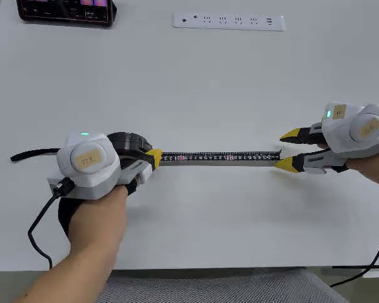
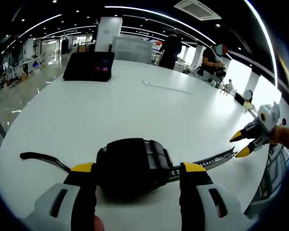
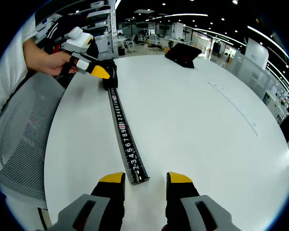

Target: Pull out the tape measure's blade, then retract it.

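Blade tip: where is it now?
In the right gripper view the blade tip lies on the table between the parted jaws of the right gripper.

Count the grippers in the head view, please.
2. The left gripper grips the tape measure at the left. The right gripper, open, is at the right, at the end of the blade. None seems hidden.

The table (image 1: 196, 76) is smooth, matt white. On it, the tape measure's case (image 2: 132, 163) looks like ribbed, dull black plastic, and its blade (image 3: 126, 144) is dark and faintly glossy. Beside the table, the chair (image 3: 19, 139) is grey woven mesh.
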